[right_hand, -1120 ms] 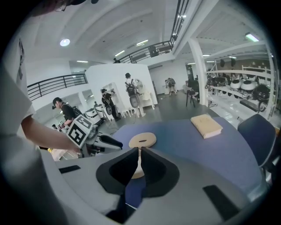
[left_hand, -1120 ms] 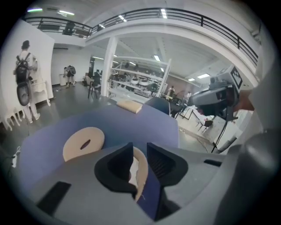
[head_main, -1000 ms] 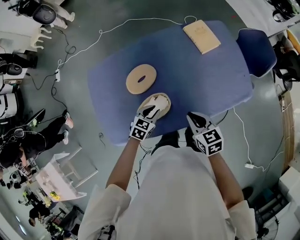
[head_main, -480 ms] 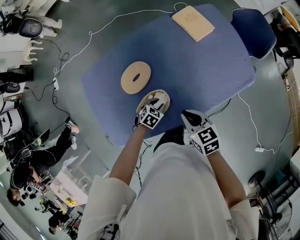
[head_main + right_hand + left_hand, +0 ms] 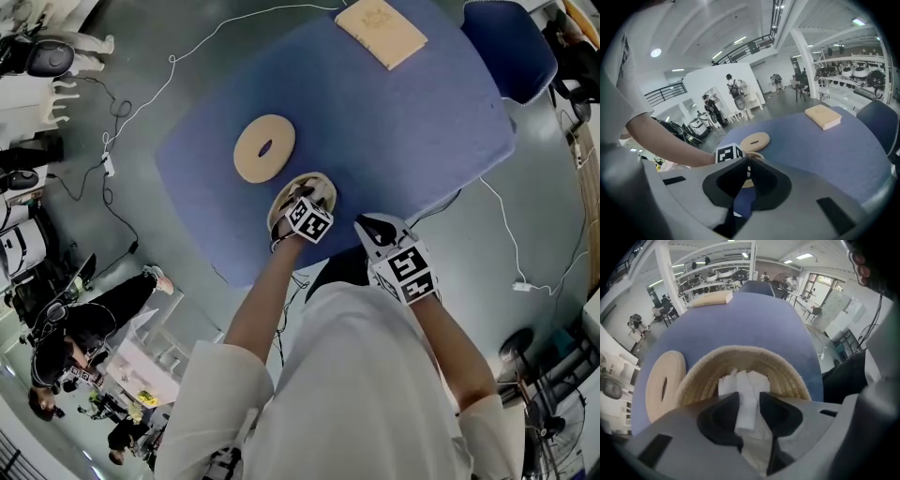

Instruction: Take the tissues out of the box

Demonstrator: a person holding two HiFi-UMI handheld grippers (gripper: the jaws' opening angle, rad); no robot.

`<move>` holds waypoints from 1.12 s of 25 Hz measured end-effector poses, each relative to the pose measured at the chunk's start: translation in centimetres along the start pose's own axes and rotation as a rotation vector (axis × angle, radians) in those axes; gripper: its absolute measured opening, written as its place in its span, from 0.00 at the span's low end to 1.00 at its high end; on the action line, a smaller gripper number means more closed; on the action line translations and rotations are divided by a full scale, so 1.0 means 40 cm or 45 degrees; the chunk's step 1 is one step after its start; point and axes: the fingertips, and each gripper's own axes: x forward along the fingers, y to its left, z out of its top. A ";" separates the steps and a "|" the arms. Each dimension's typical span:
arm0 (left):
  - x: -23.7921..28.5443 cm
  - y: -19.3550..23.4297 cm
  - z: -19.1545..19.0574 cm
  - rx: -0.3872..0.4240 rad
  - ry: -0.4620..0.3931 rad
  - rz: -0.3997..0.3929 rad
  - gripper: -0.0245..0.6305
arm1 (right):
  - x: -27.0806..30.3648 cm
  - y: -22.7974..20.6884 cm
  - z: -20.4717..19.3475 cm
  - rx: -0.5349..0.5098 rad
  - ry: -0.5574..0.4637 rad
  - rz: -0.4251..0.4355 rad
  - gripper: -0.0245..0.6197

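A round woven basket [image 5: 280,197] holding folded white tissues [image 5: 740,380] stands near the front edge of the blue table [image 5: 403,122]. Its flat round lid [image 5: 263,148] with a centre hole lies just beyond it. My left gripper [image 5: 305,202] points steeply down into the basket. In the left gripper view its jaws [image 5: 749,401] have just been opening and stand wide, a raised strip of tissue between them. My right gripper [image 5: 375,228] hovers over the table's front edge to the right of the basket; its jaws [image 5: 745,164] are nearly together with nothing in them.
A tan rectangular pad [image 5: 380,31] lies at the table's far end. A blue chair [image 5: 511,47] stands at the far right corner. Cables [image 5: 141,89] trail over the floor, and a person [image 5: 84,319] sits off to the left.
My left gripper has dropped down into the basket and tipped to a steeper angle. The right gripper has hardly shifted.
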 end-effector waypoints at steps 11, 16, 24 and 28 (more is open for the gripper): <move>-0.034 0.006 0.007 -0.144 -0.117 -0.006 0.09 | -0.005 -0.014 0.012 -0.042 0.022 0.053 0.10; -0.103 0.010 0.029 -0.218 -0.264 0.011 0.08 | -0.009 -0.013 0.027 -0.074 0.027 0.087 0.10; -0.239 0.039 0.046 -0.417 -0.570 0.121 0.08 | -0.023 0.003 0.046 -0.118 0.029 0.140 0.10; -0.311 0.054 0.038 -0.531 -0.699 0.170 0.08 | -0.031 0.014 0.050 -0.151 0.028 0.161 0.10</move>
